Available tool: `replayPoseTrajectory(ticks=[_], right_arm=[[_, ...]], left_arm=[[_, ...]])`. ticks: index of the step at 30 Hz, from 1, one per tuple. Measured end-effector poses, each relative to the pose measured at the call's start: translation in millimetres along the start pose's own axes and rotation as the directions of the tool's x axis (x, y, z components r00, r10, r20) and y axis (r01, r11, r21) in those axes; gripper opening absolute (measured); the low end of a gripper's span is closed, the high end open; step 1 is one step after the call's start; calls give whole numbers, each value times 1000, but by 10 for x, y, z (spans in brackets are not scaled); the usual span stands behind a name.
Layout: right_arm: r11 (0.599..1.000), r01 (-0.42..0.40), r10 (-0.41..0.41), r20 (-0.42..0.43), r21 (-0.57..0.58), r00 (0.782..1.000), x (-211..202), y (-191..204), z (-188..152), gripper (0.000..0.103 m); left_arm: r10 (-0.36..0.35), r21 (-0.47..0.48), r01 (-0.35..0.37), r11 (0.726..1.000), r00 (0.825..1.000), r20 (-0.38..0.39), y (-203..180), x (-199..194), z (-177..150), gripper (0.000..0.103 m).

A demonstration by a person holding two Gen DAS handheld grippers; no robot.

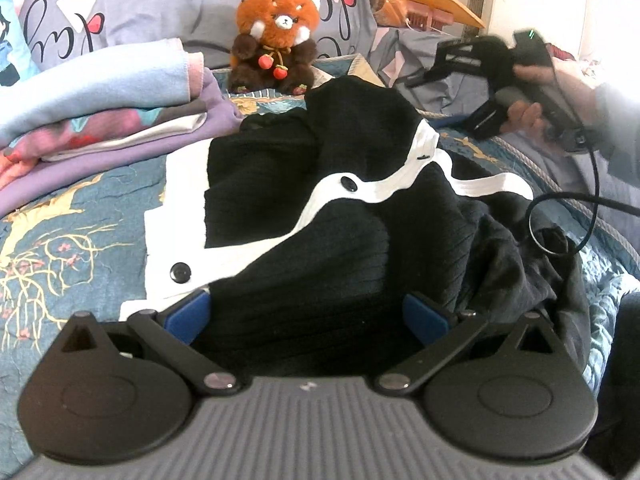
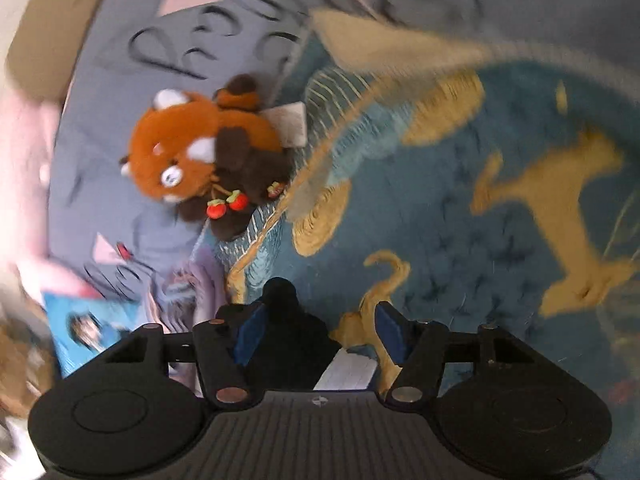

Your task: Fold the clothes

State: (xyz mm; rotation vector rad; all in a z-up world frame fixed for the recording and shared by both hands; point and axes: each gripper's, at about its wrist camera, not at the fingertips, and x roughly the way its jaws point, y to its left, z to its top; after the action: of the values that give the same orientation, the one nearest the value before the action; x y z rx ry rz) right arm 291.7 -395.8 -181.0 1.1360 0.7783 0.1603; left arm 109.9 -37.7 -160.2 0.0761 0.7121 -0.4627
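Note:
A black knit cardigan (image 1: 352, 208) with white trim and black buttons lies rumpled on the blue quilt (image 1: 60, 240). My left gripper (image 1: 308, 312) sits low at its near edge. Its blue pads (image 1: 192, 312) stand wide apart, and the black fabric fills the gap between them without being pinched. A hand holds my right gripper (image 1: 428, 68) in the air at the upper right, blurred and apart from the cardigan. In the right wrist view the right gripper (image 2: 320, 320) is open, and past its fingers a bit of the cardigan (image 2: 288, 344) shows on the bed.
A red panda plush (image 1: 276, 40) sits at the head of the bed before grey lettered pillows (image 1: 120, 0). A stack of folded clothes (image 1: 100, 112) lies at the left. A black cable (image 1: 560, 216) loops over the cardigan's right side.

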Motion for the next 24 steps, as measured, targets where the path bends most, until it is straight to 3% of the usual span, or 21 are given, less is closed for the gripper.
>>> replayPoseTrajectory(ticks=[2, 3, 5, 6, 7, 9, 12, 13, 14, 15, 16, 20, 24], right_arm=[[987, -67, 68, -8, 144, 998, 95, -186, -20, 57], [973, -90, 93, -6, 211, 996, 136, -278, -38, 40], [959, -98, 109, -27, 266, 994, 203, -351, -82, 30], [958, -102, 121, -54, 269, 991, 214, -344, -113, 30], [961, -105, 133, -92, 257, 987, 240, -309, -149, 31], [973, -107, 140, -152, 205, 978, 292, -196, -211, 43], [988, -84, 104, -164, 129, 981, 351, -25, -241, 49], [990, -70, 90, -167, 121, 982, 365, 18, -240, 48], [993, -47, 65, -171, 107, 983, 373, 71, -238, 36], [997, -18, 32, -173, 81, 984, 383, 105, -236, 17], [999, 13, -3, -173, 53, 985, 395, 132, -233, 11], [998, 46, -50, -98, -45, 994, 276, 227, -285, 8], [965, 99, -94, 31, -244, 995, 49, 546, -349, 8]], left_arm=[[0, 0, 0, 1000, 1000, 1, 1, 0, -2, 103], [0, 0, 0, 1000, 1000, 1, 1, -1, -3, 103], [1, 1, -1, 1000, 1000, 1, 0, -2, -3, 103], [1, 1, -1, 1000, 1000, 1, 0, -2, -2, 103], [1, 2, -1, 1000, 1000, 0, 0, -1, -1, 103], [2, 1, -2, 1000, 1000, -4, -3, -1, 5, 103], [3, -4, -3, 1000, 1000, -9, -6, -3, 18, 103], [3, -5, -3, 1000, 1000, -9, -4, -5, 19, 103], [2, -6, -2, 1000, 1000, -9, -1, -7, 19, 103], [1, -7, -1, 1000, 1000, -9, 2, -9, 21, 103], [0, -9, 0, 1000, 1000, -8, 4, -10, 25, 103], [-1, -12, 1, 1000, 1000, -6, 9, -19, 32, 103], [-6, -22, 6, 1000, 1000, -1, 31, -19, 37, 103]])
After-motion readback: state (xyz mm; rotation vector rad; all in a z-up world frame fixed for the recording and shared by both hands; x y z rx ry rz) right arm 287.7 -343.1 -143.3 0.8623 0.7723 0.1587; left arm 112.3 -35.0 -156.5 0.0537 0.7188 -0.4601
